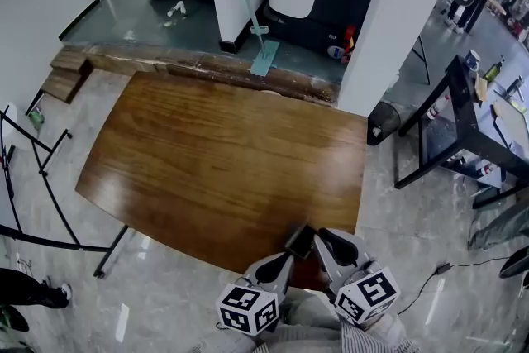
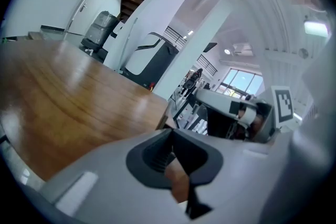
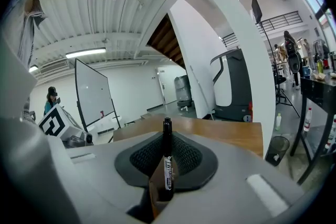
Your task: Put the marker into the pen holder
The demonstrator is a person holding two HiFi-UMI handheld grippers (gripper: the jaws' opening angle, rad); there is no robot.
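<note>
A black marker [image 3: 167, 165] with a white label stands upright between the jaws of my right gripper [image 3: 166, 136], which is shut on its lower barrel; the cap end pokes up past the fingertips. In the head view, the right gripper [image 1: 324, 237] and left gripper [image 1: 299, 242] hover side by side over the near edge of the brown wooden table [image 1: 207, 153], tips almost meeting. The marker itself is hard to make out there. My left gripper [image 2: 172, 134] is shut with nothing between its pads. No pen holder shows in any view.
A white pillar [image 1: 397, 12] and a dark bin [image 1: 384, 121] stand past the table's far right corner. A black table [image 1: 463, 120] is at the right and a metal rack [image 1: 33, 178] at the left. A whiteboard [image 3: 92, 94] stands in the distance.
</note>
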